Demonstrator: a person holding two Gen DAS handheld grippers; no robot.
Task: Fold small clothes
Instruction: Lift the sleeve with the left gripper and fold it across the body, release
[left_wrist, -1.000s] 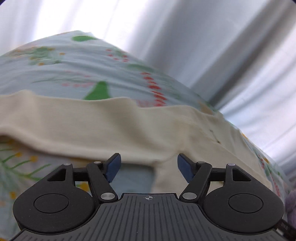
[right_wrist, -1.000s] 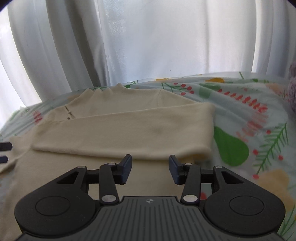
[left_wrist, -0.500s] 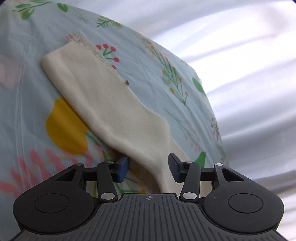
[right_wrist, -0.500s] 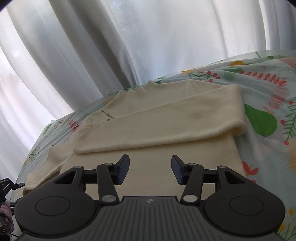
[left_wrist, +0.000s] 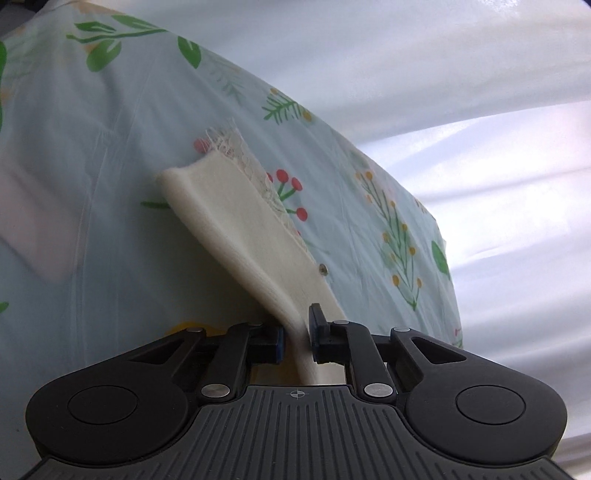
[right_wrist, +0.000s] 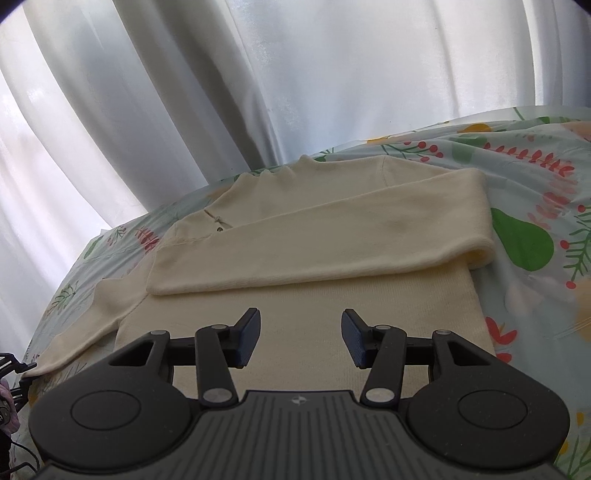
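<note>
Left tongs (left_wrist: 295, 338) are closing on the cream top's (right_wrist: 314, 236) unfolded sleeve (left_wrist: 243, 225) to fold it over, while right tongs (right_wrist: 300, 338) hover open above its body.

cream sweater (right_wrist: 303, 254): one
sleeves of it: two, one folded across (right_wrist: 332, 240), one lying out (left_wrist: 251, 236)
hand-held gripper: two, left hand-held gripper (left_wrist: 295, 339) and right hand-held gripper (right_wrist: 299, 338)
flowered bed sheet (left_wrist: 110, 147): one
white curtain (right_wrist: 258, 74): one

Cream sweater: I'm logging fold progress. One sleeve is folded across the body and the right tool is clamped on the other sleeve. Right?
Not quite. The left tool, not the right, is closing on the other sleeve, as the left wrist view shows. The right tool hangs open over the cream sweater.
</note>
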